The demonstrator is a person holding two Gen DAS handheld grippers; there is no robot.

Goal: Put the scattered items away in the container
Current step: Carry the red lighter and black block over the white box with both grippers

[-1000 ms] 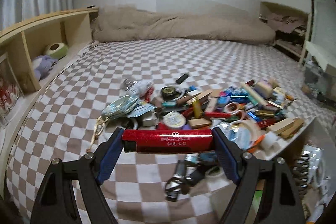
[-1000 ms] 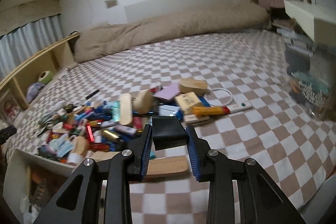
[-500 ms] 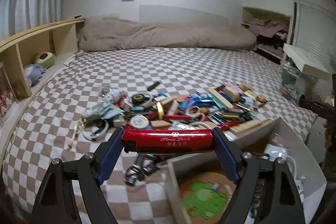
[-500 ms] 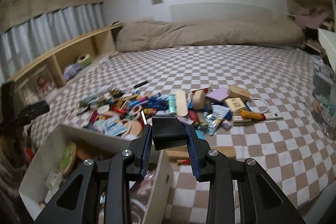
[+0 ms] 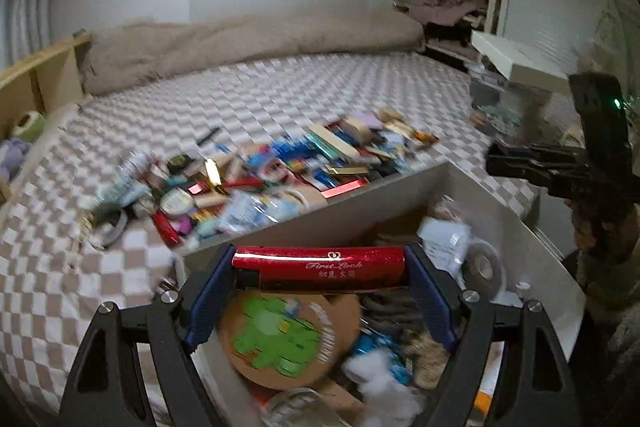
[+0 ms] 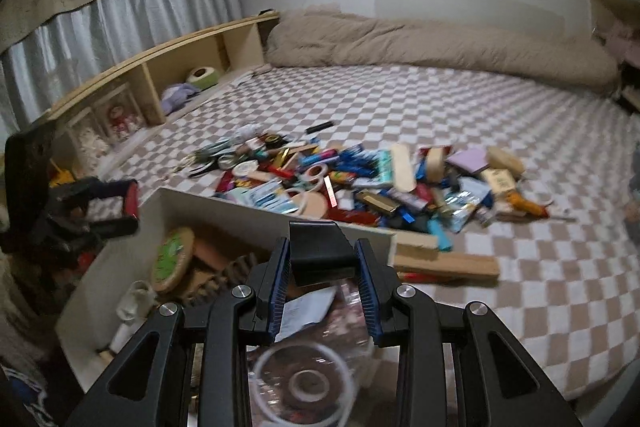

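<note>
My left gripper (image 5: 320,263) is shut on a glossy red case (image 5: 300,267), held crosswise by its ends above the open white box (image 5: 320,205). In the right wrist view, my right gripper (image 6: 321,251) is shut on a small black block (image 6: 320,237), also over the box (image 6: 240,205) near its bed-side wall. The pile of scattered items (image 5: 280,167) (image 6: 360,179) lies on the checkered bed just beyond the box. Each gripper shows in the other's view: the right gripper (image 5: 560,171) at the right, the left gripper (image 6: 100,203) at the far left.
Inside the box lie a round cork coaster with a green print (image 5: 280,339), a tape roll (image 5: 484,267) and other bits. Wooden blocks (image 6: 444,263) rest beside the box. A wooden shelf (image 6: 160,79) runs along the left, a beige duvet (image 6: 420,47) behind, a lidded clear bin (image 5: 516,67) at right.
Both grippers have moved from above the pile on the bed back over the white box, which now fills the lower part of both views. Both grips are unchanged.
</note>
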